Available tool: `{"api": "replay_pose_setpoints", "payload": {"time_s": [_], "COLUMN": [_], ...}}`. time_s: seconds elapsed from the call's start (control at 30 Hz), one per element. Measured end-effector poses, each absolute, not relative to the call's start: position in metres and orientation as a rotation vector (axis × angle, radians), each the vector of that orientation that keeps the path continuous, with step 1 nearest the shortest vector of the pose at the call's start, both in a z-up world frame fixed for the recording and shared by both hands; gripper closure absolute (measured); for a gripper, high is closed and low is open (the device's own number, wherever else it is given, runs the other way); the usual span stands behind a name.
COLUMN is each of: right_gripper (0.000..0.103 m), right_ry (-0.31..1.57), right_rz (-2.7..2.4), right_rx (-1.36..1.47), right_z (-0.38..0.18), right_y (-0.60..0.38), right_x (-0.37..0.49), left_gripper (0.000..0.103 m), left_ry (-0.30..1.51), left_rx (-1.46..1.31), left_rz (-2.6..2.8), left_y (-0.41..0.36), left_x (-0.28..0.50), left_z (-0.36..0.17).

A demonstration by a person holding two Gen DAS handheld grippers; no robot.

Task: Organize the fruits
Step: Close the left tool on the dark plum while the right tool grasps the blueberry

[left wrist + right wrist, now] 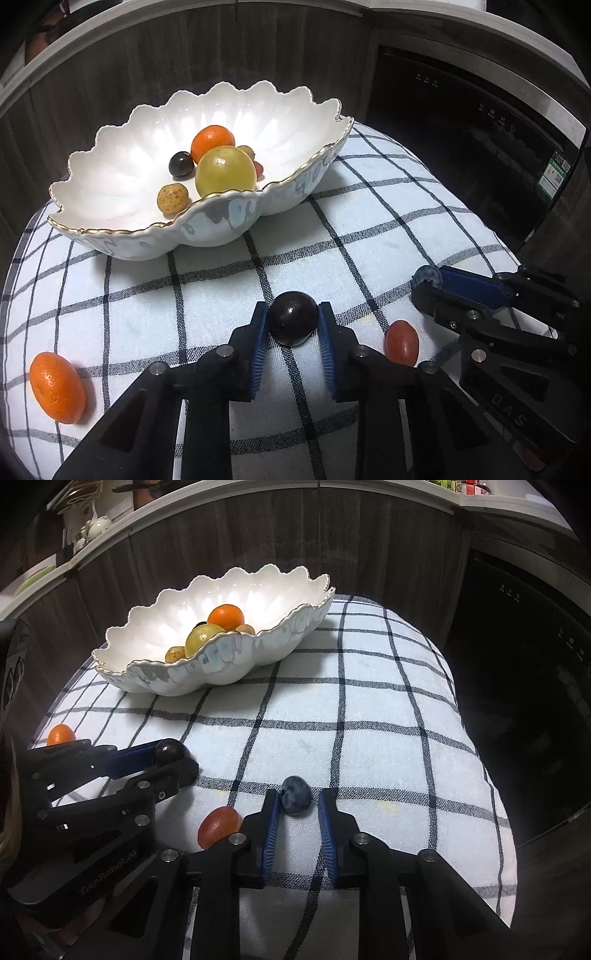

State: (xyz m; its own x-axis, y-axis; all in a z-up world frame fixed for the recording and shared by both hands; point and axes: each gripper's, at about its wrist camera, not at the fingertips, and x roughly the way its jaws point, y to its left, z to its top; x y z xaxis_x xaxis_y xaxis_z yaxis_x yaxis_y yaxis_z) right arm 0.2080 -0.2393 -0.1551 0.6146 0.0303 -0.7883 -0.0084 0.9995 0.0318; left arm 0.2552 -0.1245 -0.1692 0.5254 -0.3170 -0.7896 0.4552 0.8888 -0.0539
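Observation:
A white scalloped bowl point(122, 177) point(155, 627) stands at the back of the checked cloth point(369, 206) point(369, 720). It holds an orange point(212, 142), a yellow-green fruit point(225, 171), a dark grape point(181, 164) and a brown longan point(172, 198). My left gripper point(293, 319) point(173, 755) is shut on a dark plum point(293, 317) resting on the cloth. My right gripper point(297, 805) point(428, 278) is open around a blueberry point(295, 795), whose left side touches the left finger. A red grape tomato point(402, 342) point(218, 826) lies between the grippers. A loose orange point(57, 387) point(61, 734) lies at the left.
Dark wood cabinet panels point(184, 55) stand behind the bowl. A black appliance front point(480, 147) point(535, 664) is on the right, past the cloth's edge. A light countertop edge point(221, 502) runs above.

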Motion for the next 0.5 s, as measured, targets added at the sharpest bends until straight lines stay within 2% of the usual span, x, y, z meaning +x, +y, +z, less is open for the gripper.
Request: {"api": "replay_pose_setpoints", "payload": {"time_s": [0.5], "right_gripper": [0.082], "right_ry": [0.892], "right_rz": [0.024], "right_rx": [0.034], "right_z": [-0.148], "right_y": [-0.24], "right_x": [0.206], "left_gripper": [0.076], "left_ry": [0.893], "left_rx": [0.157], "left_rz": [-0.463], "left_y": [-0.121], "left_x": [0.25], "left_z": [-0.159]}}
